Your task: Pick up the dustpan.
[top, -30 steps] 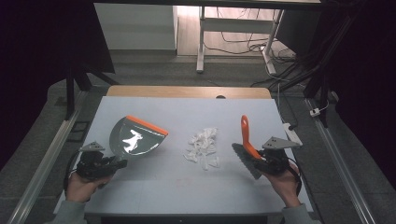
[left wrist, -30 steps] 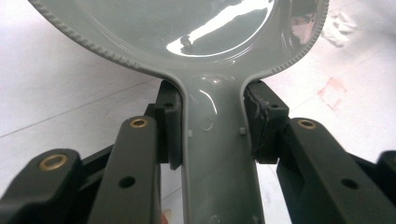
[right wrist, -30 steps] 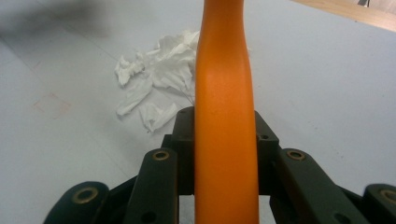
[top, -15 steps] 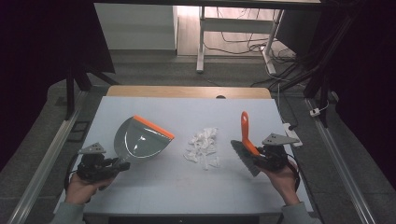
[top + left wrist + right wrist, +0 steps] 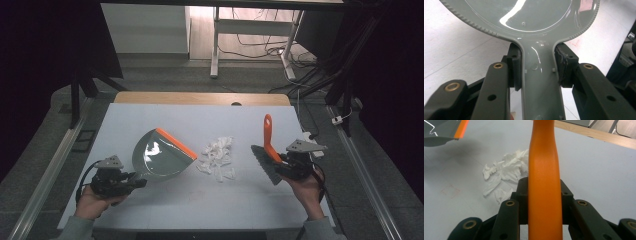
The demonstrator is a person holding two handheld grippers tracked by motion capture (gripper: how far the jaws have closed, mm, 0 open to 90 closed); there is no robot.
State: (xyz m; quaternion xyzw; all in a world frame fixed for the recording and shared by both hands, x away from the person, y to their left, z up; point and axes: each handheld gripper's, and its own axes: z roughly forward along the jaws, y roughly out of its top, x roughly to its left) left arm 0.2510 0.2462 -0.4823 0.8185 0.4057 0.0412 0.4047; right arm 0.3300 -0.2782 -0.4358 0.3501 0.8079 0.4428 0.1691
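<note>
At the near left of the pale, matte surface (image 5: 150, 220), the left gripper (image 5: 131, 182) is clamping its fingers (image 5: 515, 67) on the smooth handle of a glossy grey plastic dustpan (image 5: 160, 159). The pan is rounded with a ribbed rim, and a straight orange lip is running along its right edge, facing the middle. Just right of that lip, a loose heap of crumpled white paper scraps (image 5: 216, 157) is lying near the centre, apart from both tools. At the right, the right gripper (image 5: 282, 165) is pinching its fingers (image 5: 522, 195) on the smooth orange handle of a brush (image 5: 268, 137) with dark bristles angling toward the scraps. Bare surface is stretching toward the far wooden edge (image 5: 200, 98).
</note>
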